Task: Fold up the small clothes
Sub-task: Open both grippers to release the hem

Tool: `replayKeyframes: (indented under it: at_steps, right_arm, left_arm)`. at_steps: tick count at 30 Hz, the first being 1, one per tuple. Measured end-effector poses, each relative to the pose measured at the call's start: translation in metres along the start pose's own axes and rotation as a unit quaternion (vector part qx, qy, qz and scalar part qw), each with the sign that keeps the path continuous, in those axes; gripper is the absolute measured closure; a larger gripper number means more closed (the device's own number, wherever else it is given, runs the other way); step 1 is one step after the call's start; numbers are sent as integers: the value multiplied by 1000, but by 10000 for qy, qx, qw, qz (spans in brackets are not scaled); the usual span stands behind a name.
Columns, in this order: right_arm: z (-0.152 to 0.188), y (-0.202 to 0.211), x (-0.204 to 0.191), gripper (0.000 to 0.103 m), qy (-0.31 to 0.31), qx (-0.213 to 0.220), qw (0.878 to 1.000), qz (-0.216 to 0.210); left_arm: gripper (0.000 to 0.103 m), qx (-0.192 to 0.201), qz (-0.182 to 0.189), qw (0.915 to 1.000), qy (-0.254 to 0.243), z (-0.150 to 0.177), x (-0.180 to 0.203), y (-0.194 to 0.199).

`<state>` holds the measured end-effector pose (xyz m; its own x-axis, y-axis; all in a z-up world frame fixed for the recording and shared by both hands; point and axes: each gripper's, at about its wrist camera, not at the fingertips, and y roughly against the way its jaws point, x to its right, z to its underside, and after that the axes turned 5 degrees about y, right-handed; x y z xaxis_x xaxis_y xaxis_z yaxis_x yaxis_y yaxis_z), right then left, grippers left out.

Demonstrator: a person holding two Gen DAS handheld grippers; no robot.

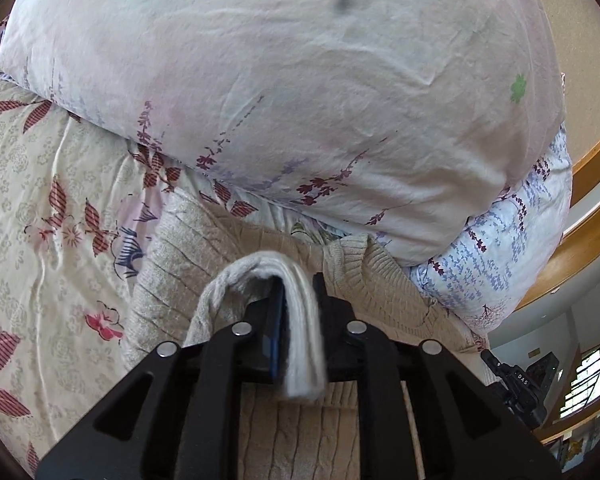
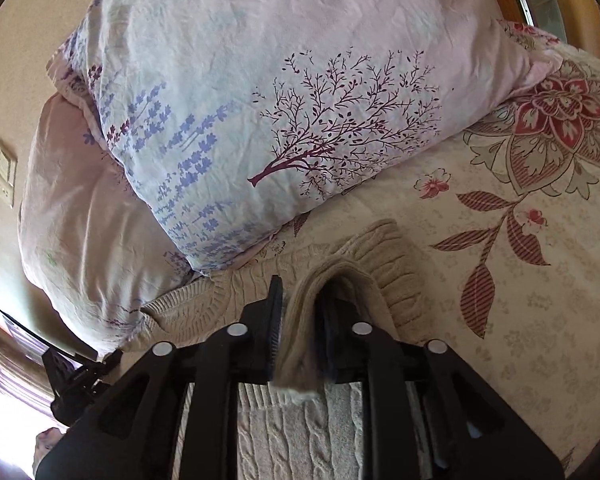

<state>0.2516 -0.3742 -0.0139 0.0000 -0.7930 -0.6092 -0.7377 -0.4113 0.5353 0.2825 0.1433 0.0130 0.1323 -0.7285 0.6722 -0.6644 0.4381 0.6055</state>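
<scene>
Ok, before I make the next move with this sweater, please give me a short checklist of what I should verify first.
1. Left claw has a piece of the sweater between its pads: ok.
2. Right claw has sweater knit between its pads: ok.
3. Both pinches are firm: cannot tell.
4. The lifted part is above the sweater body, over the bedsheet: ok.
5. Pillow is free of the sweater: not ok, it touches the far edge.
</scene>
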Motion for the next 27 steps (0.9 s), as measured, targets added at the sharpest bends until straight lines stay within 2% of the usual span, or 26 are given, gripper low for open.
replayKeyframes:
  at_steps: [1,2,4,6,10,16,21,27]
  right_arm:
    - [-2,-1,1,66,-75,14,9999,-87]
    - [-4,-1,1,58,-142,51,9997,-178]
    - [-8,-2,1,55,-192,111,9994,-260]
    - [-11,-5,-1,53,-155,132,9996,-195]
    - [-13,-9,-1,53,-169,112,9997,-163]
    - [-7,35,2,53,66,480,9988,89]
    - [11,68,7,53,429,549,9967,411]
    - [39,69,3,55,931,175,9927,741]
  left_arm:
    - [73,14,90,9999,55,-2,0,1]
    - [69,39,170,9998,113,-3,0,1]
    - [59,105,259,9995,156,-7,2,1]
    - [53,187,289,9993,174,-10,5,0]
    - [48,276,324,9989,198,-14,6,5]
    - [46,359,202,9991,-60,-4,-3,39]
    - [47,530,-323,9948,-810,14,-8,70]
    - [48,404,-865,9783,-1837,45,-3,75]
